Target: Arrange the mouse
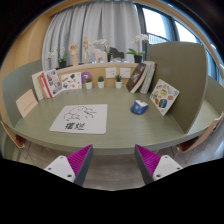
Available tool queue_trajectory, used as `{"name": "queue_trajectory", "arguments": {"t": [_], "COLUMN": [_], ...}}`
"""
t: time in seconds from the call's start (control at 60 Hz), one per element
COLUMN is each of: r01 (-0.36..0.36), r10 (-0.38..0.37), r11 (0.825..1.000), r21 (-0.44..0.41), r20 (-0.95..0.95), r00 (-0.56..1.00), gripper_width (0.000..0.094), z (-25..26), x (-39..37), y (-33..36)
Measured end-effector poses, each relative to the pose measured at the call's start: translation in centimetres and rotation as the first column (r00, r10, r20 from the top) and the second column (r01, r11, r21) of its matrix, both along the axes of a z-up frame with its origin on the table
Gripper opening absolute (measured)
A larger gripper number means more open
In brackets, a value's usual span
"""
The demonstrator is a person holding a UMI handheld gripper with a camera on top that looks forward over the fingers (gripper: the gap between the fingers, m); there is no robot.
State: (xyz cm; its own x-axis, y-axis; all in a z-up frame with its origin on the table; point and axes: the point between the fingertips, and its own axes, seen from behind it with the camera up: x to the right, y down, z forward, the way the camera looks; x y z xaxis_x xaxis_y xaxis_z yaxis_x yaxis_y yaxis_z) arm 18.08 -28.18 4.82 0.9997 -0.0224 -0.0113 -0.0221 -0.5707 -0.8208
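Observation:
A white mouse mat (80, 117) with a line drawing lies flat on the grey-green table (115, 130), beyond my left finger. A small blue and white thing (140, 106), seemingly the mouse, sits on the table to the right of the mat, well apart from it. My gripper (112, 165) is open and empty, held back at the table's near edge. Its magenta pads (79, 160) stand wide apart with nothing between them.
A picture card (164, 96) leans at the right behind the mouse. Books (50, 82) stand at the far left. A low shelf (105, 78) with small items and plants runs along the back. A grey partition (182, 68) rises at the right. Curtains hang behind.

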Motion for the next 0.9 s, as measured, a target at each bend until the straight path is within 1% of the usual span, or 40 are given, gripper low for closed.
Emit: {"name": "queue_trajectory", "arguments": {"t": [0.117, 0.217, 0.367, 0.567, 0.667, 0.717, 0.9], "r01": [0.078, 0.099, 0.084, 0.040, 0.015, 0.015, -0.062], "r10": [-0.077, -0.098, -0.084, -0.039, -0.014, -0.013, 0.063], "r11": [0.997, 0.995, 0.996, 0.999, 0.998, 0.997, 0.993], "r21": [-0.015, -0.009, -0.004, -0.035, -0.067, -0.078, -0.102], "r20": [0.036, 0.038, 0.051, 0.030, 0.020, 0.022, 0.003], "r00": [0.996, 0.994, 0.995, 0.999, 1.000, 1.000, 0.998], "gripper_width": [0.0826, 0.0830, 0.0833, 0.0831, 0.0833, 0.0849, 0.0829], "z": [-1.6, -1.7, -2.0, -3.4, -4.4, -4.6, -4.9], "x": [5.8, 8.9, 11.6, 12.5, 12.3, 12.5, 11.3], "y": [2.3, 5.7, 12.3, 20.7, 23.6, 24.9, 28.5]}}
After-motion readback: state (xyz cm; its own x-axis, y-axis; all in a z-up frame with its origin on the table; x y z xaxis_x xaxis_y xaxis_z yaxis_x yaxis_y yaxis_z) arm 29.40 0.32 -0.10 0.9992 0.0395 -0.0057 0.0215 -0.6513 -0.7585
